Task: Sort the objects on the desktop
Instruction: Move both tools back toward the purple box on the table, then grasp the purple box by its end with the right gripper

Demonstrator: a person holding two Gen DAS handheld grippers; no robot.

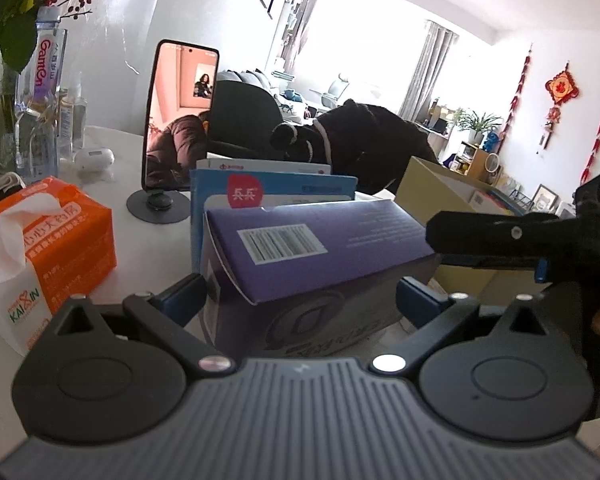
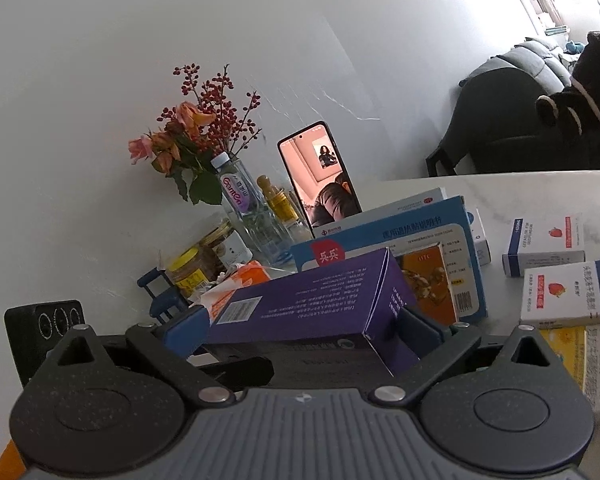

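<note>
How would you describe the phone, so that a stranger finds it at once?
Look at the white table near the wall, beside the vase of flowers. The phone stands upright on a round black stand behind the blue medicine boxes. It alone has a lit, pinkish screen.

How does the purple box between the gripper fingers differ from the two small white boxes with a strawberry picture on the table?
The purple box is dark purple with a barcode label; the strawberry boxes are white with blue ends and red patches. The purple box looks clearly longer, though it is nearer the camera. It sits between the right gripper fingers, while the strawberry boxes lie flat on the table, untouched. All are printed cardboard cartons.
</note>
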